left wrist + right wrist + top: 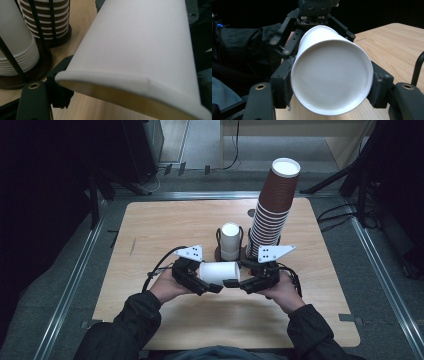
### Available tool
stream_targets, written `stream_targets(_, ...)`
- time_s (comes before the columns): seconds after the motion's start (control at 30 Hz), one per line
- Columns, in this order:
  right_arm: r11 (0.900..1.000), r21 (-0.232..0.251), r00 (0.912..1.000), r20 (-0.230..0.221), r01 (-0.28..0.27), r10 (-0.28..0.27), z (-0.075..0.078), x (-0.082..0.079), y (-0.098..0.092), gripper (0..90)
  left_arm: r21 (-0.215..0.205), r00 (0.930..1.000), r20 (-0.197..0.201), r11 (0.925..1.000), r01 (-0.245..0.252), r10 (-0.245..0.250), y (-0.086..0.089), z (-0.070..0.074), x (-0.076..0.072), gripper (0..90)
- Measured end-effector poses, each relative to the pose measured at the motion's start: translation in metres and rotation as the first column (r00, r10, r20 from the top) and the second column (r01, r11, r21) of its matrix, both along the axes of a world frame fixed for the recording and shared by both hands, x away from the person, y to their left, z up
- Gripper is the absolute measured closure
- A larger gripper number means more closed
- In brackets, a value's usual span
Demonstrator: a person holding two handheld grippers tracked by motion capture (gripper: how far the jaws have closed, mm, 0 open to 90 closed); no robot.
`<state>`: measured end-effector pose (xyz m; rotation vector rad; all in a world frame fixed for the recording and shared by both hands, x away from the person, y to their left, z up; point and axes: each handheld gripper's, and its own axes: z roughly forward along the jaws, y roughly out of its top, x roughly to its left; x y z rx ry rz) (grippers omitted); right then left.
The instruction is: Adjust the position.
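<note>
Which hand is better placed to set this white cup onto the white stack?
Probably right: the right gripper clamps the closed base of the white cup, so its rim could drop over the white stack; the left gripper squashes that rim.

Landmark: the short cup stack (230, 240) in its holder, standing near the middle of the table (150, 235).

- The tall cup stack (272, 205) stands just beside the short stack, to its right, in a holder of its own.
- A single cup (219, 272) lies on its side in front of the short stack, on the person's side, above the table.
- The left gripper (200, 282) is at that cup's left end, in front and left of the short stack.
- The right gripper (240, 282) is at the cup's right end, in front of the tall stack.
</note>
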<state>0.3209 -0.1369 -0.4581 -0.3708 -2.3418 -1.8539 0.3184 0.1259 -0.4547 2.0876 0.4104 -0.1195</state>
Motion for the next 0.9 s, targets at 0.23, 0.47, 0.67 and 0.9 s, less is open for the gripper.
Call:
stream_targets(0.23,1.0,-0.012,1.0,0.007,-0.006,0.006,0.0,0.001,0.0,34.3,0.004,0.9999,0.004,0.9999,0.016,-0.016,0.001,0.0,0.0,25.5)
stream_targets(0.47,1.0,-0.024,0.9999,0.012,-0.005,0.005,0.001,0.0,0.0,30.1,-0.005,1.0,-0.001,1.0,0.006,-0.006,0.002,0.001,0.0,25.8)
stream_targets(0.67,0.998,-0.062,0.9999,0.01,0.014,-0.013,0.0,0.001,-0.001,24.5,0.0,0.9999,-0.013,1.0,-0.01,0.01,0.01,0.004,0.004,25.7)
stream_targets(0.9,0.98,-0.199,0.9989,0.045,0.024,-0.015,-0.005,0.001,0.0,24.3,0.06,0.9995,0.015,0.9978,-0.028,0.027,0.019,0.008,0.006,25.7)
